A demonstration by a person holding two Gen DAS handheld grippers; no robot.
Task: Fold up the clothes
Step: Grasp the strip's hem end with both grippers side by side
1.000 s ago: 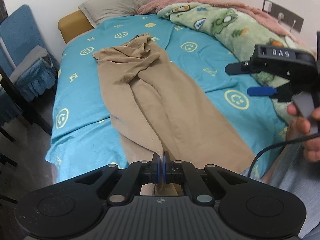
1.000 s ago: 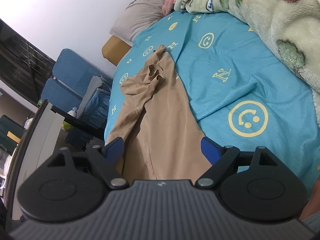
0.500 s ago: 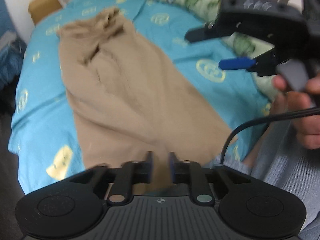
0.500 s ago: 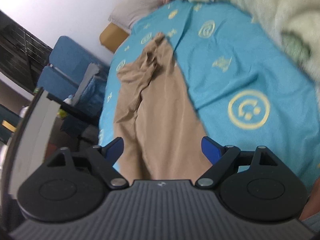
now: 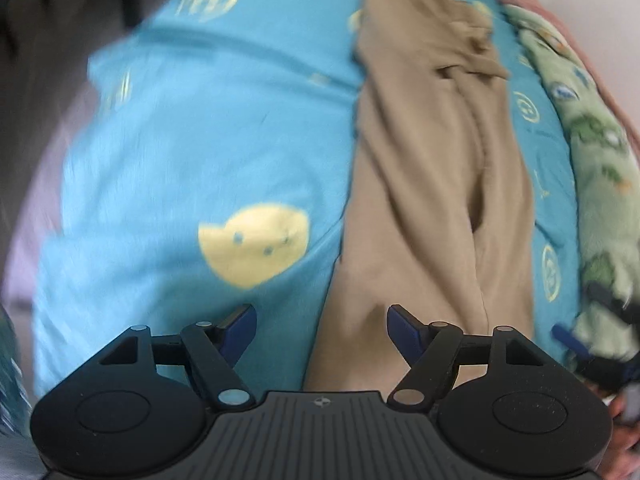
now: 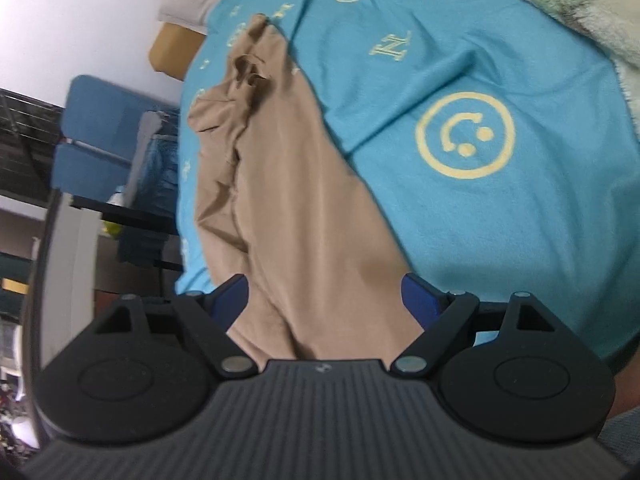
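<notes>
Tan trousers (image 5: 432, 184) spread lengthwise on a bed under a turquoise sheet (image 5: 208, 152) printed with yellow smiley faces, waist end bunched at the far end. Left tongs (image 5: 322, 324) wide apart, having just been opening, poised over the near hem's left edge, gripping nothing; view blurred. Right tongs (image 6: 324, 300) wide apart above the near end of the trousers, empty. Green plush blanket (image 5: 596, 168) along the right side of the bed. Blue chair (image 6: 100, 136) beside the bed.
</notes>
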